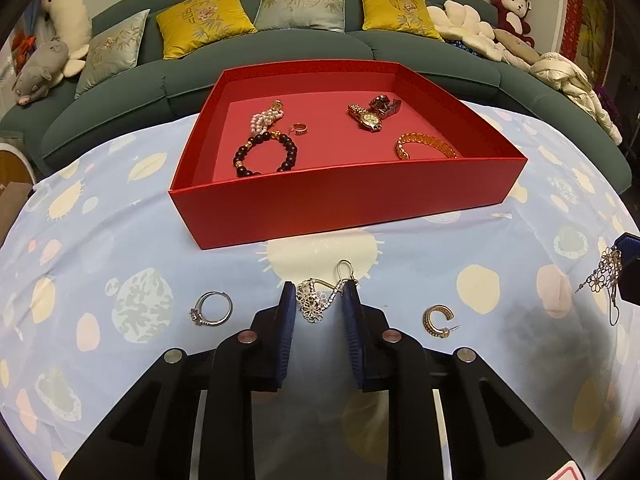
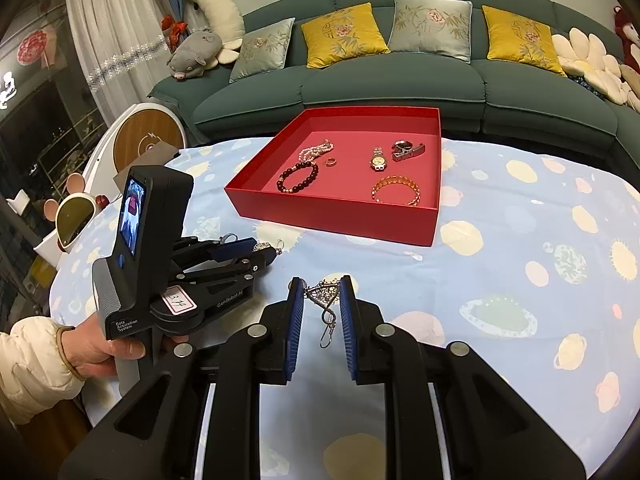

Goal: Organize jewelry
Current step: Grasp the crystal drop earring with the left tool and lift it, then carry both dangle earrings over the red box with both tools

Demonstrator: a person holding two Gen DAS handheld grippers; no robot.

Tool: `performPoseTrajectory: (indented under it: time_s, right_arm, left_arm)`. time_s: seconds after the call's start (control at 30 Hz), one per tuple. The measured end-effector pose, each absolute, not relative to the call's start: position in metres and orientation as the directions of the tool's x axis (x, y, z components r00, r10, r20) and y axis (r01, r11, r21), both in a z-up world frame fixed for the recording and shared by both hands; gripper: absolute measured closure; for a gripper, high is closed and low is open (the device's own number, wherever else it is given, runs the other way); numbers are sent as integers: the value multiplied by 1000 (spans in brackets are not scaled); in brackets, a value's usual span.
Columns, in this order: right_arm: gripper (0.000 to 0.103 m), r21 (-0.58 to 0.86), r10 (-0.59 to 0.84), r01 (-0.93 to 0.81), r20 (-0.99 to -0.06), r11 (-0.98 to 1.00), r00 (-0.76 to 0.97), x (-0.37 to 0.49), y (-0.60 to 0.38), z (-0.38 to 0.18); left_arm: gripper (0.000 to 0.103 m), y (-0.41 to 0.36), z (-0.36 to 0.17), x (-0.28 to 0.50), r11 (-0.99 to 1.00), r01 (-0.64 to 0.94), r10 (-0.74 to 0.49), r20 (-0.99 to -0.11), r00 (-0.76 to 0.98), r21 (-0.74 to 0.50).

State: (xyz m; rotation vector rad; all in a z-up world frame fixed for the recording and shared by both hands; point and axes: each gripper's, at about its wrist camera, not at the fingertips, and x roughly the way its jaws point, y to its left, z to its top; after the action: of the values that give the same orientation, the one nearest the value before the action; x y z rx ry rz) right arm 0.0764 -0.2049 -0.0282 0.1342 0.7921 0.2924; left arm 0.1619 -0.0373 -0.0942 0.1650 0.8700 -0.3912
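My left gripper (image 1: 319,298) sits low over the tablecloth, its blue pads shut on a silver flower drop earring (image 1: 314,302) lying there; in the right wrist view this gripper (image 2: 269,251) points toward the box. The right gripper (image 2: 322,294) is shut on a matching flower earring (image 2: 325,298), whose hook dangles below the pads above the cloth; it shows at the left wrist view's right edge (image 1: 606,274). A silver ring (image 1: 211,309) and a gold hoop earring (image 1: 439,320) lie either side of the left gripper. The red box (image 1: 348,208) behind holds bracelets, a ring and watches.
A light blue patterned tablecloth (image 2: 520,248) covers the round table. A person's hand (image 2: 100,348) in a cream sleeve holds the left gripper. A green sofa (image 2: 400,88) with cushions and plush toys stands behind the table. A white round-faced device (image 2: 144,140) stands at the left.
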Motion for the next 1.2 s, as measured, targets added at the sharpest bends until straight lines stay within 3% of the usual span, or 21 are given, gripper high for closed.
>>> performPoseTrajectory:
  time_s: [0.03, 0.6, 1.2]
  right_arm:
    - [85, 228, 309, -208, -680, 951, 665, 76, -205, -28]
    - [85, 238, 307, -198, -631, 951, 713, 84, -207, -6]
    - [85, 244, 277, -165, -551, 956, 787, 119, -209, 30]
  left_arm:
    - [92, -37, -93, 161, 914, 405, -270, -768, 580, -16]
    - [93, -34, -35, 137, 888, 446, -390, -692, 607, -110]
    - [93, -7, 14, 153, 920, 370, -364, -634, 682, -131]
